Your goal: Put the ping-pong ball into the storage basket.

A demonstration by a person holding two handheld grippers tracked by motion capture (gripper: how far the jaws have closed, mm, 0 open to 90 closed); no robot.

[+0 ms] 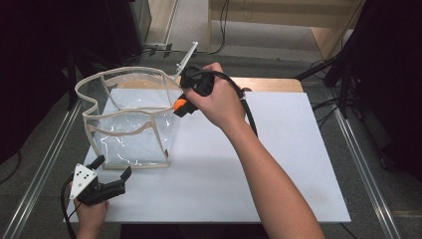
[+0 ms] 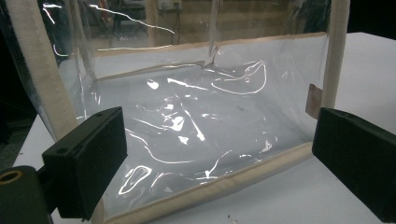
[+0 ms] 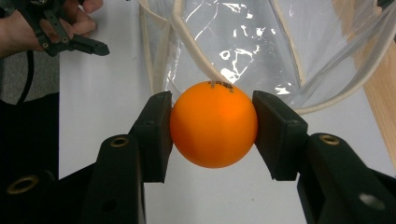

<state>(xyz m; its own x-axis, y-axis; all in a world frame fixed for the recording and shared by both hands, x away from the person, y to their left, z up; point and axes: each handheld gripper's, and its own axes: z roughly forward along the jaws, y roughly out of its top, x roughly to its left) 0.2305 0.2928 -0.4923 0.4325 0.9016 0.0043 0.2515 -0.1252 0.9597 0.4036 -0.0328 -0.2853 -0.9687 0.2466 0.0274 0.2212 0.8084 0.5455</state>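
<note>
A clear plastic bag (image 1: 130,119) with beige fabric trim stands open on the white table (image 1: 278,164). My right gripper (image 1: 180,106) hovers at the bag's right rim, shut on an orange ball (image 3: 213,124) that has small black print on top. The same ball (image 1: 179,104) peeks out below the hand in the high view. My left gripper (image 1: 113,167) rests at the table's front left corner, open, its jaws pointing at the bag's front wall (image 2: 196,126) with nothing between them. In the right gripper view the left gripper (image 3: 70,35) appears at top left.
The white table top sits in a metal frame (image 1: 358,159), with a wooden strip (image 1: 268,83) along its far edge. Cables trail on the floor behind. A white rod (image 1: 186,59) sticks up behind the bag. Bare table lies to the right of the bag.
</note>
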